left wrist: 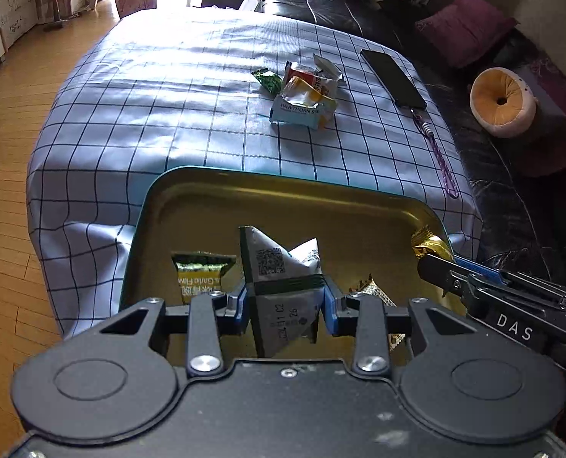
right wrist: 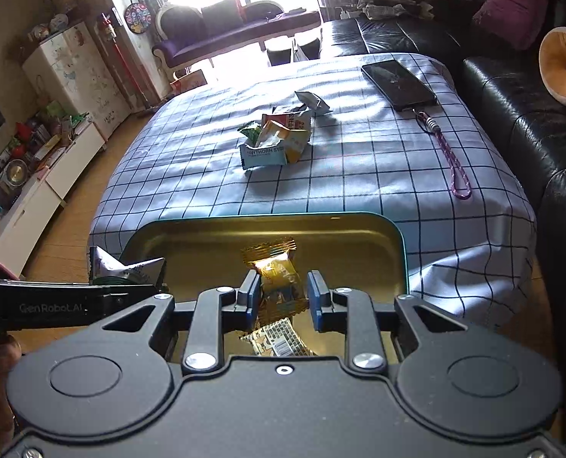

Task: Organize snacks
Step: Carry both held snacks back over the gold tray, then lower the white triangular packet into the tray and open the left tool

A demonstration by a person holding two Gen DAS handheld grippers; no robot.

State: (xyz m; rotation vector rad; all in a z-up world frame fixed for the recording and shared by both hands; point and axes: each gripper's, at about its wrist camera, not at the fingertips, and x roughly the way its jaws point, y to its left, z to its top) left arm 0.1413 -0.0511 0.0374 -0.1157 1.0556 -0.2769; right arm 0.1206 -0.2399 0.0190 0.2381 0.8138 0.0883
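A teal tin with a gold inside (left wrist: 283, 198) (right wrist: 321, 229) stands at the near edge of the checked table. My left gripper (left wrist: 286, 307) is shut on a grey triangular snack packet (left wrist: 279, 267) and holds it over the tin. My right gripper (right wrist: 283, 297) holds its jaws partly apart around a gold snack packet (right wrist: 275, 271) above the tin; whether they touch it is unclear. A yellow-green garlic packet (left wrist: 199, 274) and a striped packet (right wrist: 279, 339) lie inside the tin. A pile of several snack packets (left wrist: 302, 95) (right wrist: 275, 141) lies mid-table.
A black phone (left wrist: 393, 78) (right wrist: 397, 84) with a purple lanyard (right wrist: 451, 160) lies on the table's right side. A black leather sofa (right wrist: 512, 114) with cushions runs along the right. Wooden floor (left wrist: 0, 210) lies to the left.
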